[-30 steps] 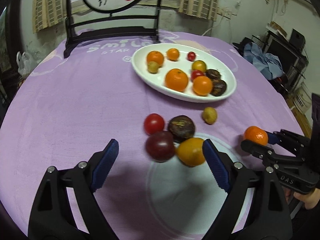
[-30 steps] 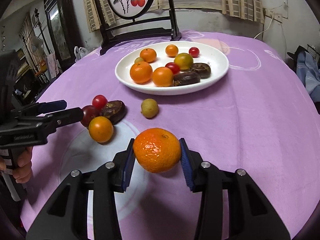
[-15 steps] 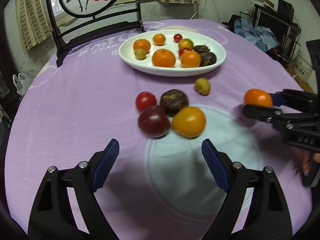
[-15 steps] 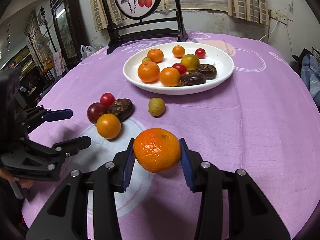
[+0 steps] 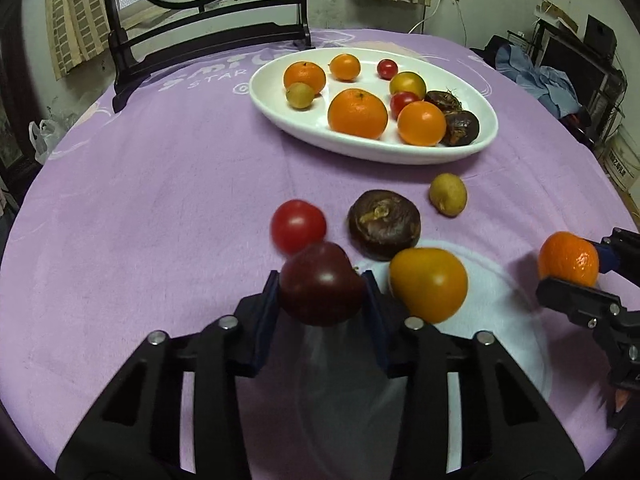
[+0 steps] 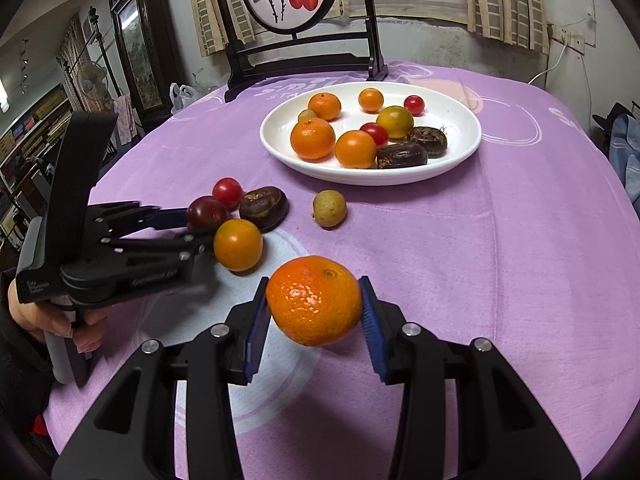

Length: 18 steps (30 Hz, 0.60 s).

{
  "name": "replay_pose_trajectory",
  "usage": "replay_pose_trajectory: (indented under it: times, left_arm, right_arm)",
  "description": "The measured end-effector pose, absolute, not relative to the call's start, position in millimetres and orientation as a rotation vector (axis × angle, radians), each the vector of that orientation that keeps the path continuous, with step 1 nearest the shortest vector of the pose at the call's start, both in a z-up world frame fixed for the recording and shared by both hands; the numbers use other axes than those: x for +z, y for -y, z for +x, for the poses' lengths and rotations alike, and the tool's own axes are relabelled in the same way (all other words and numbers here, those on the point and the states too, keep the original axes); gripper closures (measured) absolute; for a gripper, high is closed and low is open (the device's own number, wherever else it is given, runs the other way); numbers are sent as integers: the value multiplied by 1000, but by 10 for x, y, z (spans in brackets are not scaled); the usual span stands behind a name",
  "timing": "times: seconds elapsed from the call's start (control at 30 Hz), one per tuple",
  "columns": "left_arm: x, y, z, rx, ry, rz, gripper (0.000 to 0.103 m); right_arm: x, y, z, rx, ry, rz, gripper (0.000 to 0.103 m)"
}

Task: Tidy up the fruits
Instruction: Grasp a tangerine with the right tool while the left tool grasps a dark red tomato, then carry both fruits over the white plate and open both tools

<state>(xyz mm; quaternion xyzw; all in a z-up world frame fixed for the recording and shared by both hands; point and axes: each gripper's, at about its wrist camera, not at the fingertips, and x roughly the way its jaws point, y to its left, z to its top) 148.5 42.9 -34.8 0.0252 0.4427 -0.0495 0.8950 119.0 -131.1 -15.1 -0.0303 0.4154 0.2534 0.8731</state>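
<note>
Left tool (image 5: pixel 322 292) grips a dark tomato (image 5: pixel 320 284); right tool (image 6: pixel 314 308) holds a mandarin (image 6: pixel 314 300). At lower centre, the neighbouring orange tomato (image 5: pixel 428 282) touches the left tool and could be knocked rolling.

Purple tablecloth (image 5: pixel 160 208); dark wooden screen stand (image 6: pixel 300 52); curtains (image 6: pixel 504 4).

The left black two-finger gripper (image 5: pixel 322 300) is clamped on a dark purple round tomato (image 5: pixel 320 284). The right black two-finger gripper (image 6: pixel 314 312), low centre of its frame, grips a bright orange mandarin (image 6: pixel 314 300)

Black plastic left gripper (image 5: pixel 322 296) and right gripper (image 6: pixel 314 312), blue pads, silver screws, bare-skinned hand (image 6: pixel 52 320)
</note>
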Motion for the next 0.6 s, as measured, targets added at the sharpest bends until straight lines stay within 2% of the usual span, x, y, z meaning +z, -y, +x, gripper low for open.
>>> replay_pose_trajectory:
  times: [0.27, 0.6]
  left_arm:
    - [-212, -483, 1318, -95, -916, 6, 63]
    - [505, -309, 1238, -174, -775, 3, 63]
  right_arm:
    - [-120, 1381, 1201, 509, -848, -42, 60]
    - [255, 1445, 1209, 480, -720, 0, 60]
